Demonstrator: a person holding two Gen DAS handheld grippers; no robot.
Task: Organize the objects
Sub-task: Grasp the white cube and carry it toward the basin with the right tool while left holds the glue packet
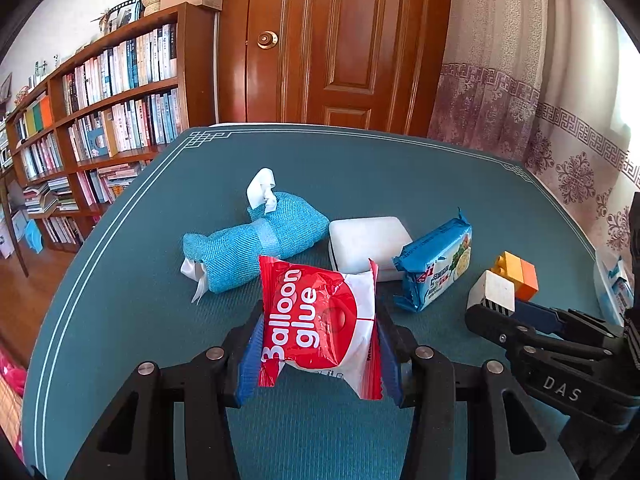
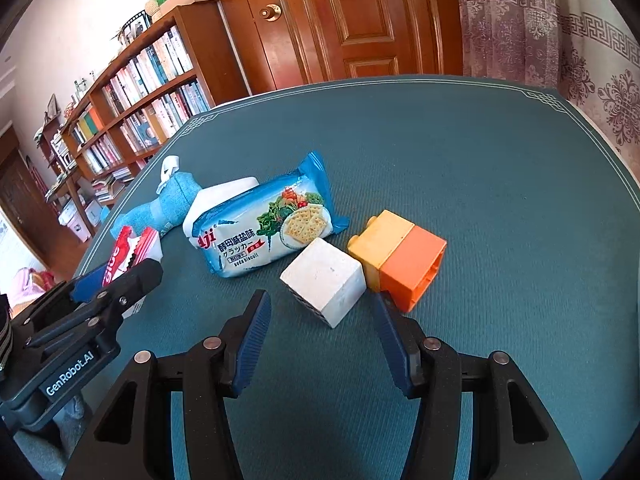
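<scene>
My left gripper (image 1: 318, 344) is shut on a red and white "Balloon glue" packet (image 1: 320, 320), held between its blue pads above the teal table mat (image 1: 120, 320). The packet also shows in the right wrist view (image 2: 132, 250). My right gripper (image 2: 322, 312) is open, its fingers on either side of a white cube (image 2: 326, 278) that lies on the mat. A yellow and orange toy block (image 2: 400, 252) sits just right of the cube. A blue cracker pack (image 2: 264, 228), a white box (image 1: 366, 244) and a blue woven pouch (image 1: 256, 240) lie behind.
A bookshelf (image 1: 100, 100) stands to the left and a wooden door (image 1: 332, 40) behind the table. A patterned curtain (image 1: 520, 100) hangs at the right. Another white and blue packet (image 1: 616, 284) lies at the table's right edge.
</scene>
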